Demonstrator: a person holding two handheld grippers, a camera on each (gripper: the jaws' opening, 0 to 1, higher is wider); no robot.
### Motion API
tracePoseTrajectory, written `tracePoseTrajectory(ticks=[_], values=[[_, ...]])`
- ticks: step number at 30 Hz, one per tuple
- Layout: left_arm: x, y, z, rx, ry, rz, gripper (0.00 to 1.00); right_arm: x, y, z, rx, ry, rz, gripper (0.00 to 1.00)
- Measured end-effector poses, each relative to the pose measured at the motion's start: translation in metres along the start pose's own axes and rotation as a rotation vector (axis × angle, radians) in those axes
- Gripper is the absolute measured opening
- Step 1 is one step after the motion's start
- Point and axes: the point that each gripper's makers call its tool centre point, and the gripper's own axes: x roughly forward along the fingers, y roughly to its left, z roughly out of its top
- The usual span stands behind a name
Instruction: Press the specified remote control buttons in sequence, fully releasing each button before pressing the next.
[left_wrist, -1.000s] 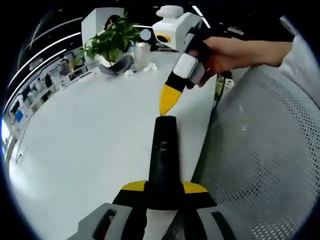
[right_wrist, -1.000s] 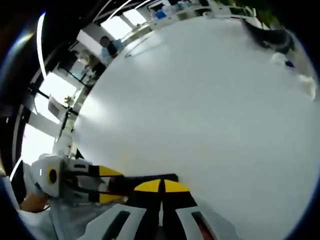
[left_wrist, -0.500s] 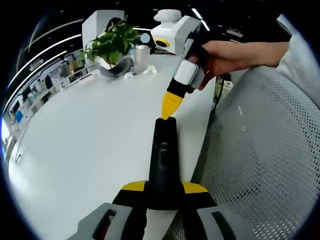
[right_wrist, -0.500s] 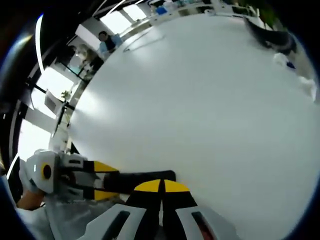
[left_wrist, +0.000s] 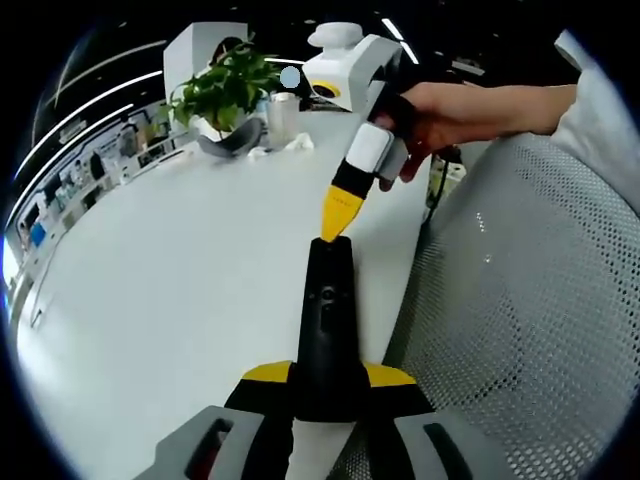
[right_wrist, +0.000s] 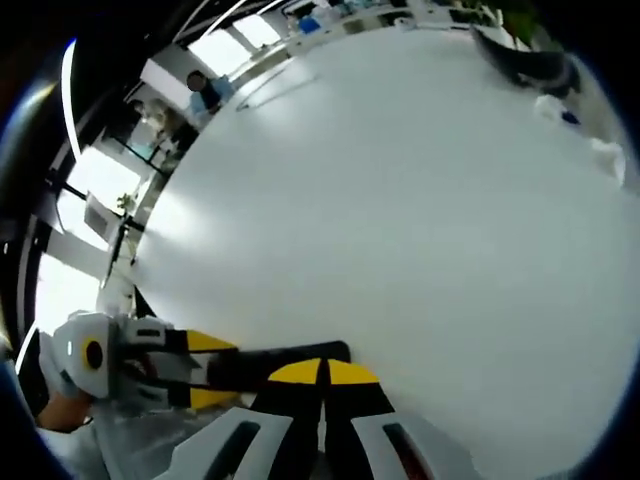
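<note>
Left gripper view, left to right, with the remote control (left_wrist: 327, 320) as landmark. The white counter (left_wrist: 170, 260) spreads to the left of the remote and beyond it; at its far side, up and left of the remote, stand a potted plant (left_wrist: 222, 88) and a pale cup (left_wrist: 283, 114), with crumpled white scraps beside them. The remote, long and black, lies at the counter's near right edge, its near end clamped between the closed-in jaws of the left gripper (left_wrist: 327, 376). The right gripper (left_wrist: 337, 215) comes down from above, its yellow tips drawn together with nothing between them, the point meeting the remote's far end (contact cannot be told for certain). A hand (left_wrist: 440, 110) holds that gripper, up and right of the remote. A grey mesh chair (left_wrist: 520, 320) lies to the remote's right.

Right gripper view, left to right. The left gripper (right_wrist: 205, 368) holds the remote (right_wrist: 285, 358) from the left; the right gripper (right_wrist: 322, 372), jaws pressed together, sits over the remote's other end. The counter (right_wrist: 400, 220) extends beyond.
</note>
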Motion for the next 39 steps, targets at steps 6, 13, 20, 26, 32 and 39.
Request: tracePoseTrajectory(ticks=[6,13,20,26,32,39], values=[[0.000,0.000,0.000,-0.001,-0.005,-0.003,0.24,0.000,-0.001,0.001,0.033,0.011,0.024,0.00],[0.000,0.000,0.000,-0.003,-0.005,-0.002,0.24,-0.001,0.000,0.001,0.075,0.018,0.040,0.00],[0.000,0.001,0.001,-0.005,-0.006,0.000,0.24,0.000,0.000,0.001,0.105,0.025,0.051,0.00],[0.001,0.001,0.002,-0.010,-0.009,0.002,0.24,0.000,0.008,0.001,0.041,0.030,0.055,0.00],[0.002,0.001,0.002,-0.010,-0.010,0.003,0.24,0.000,0.013,0.002,0.008,0.031,0.074,0.00],[0.002,0.001,0.002,-0.011,-0.011,0.004,0.24,0.003,0.009,-0.002,-0.003,0.054,0.052,0.00]])
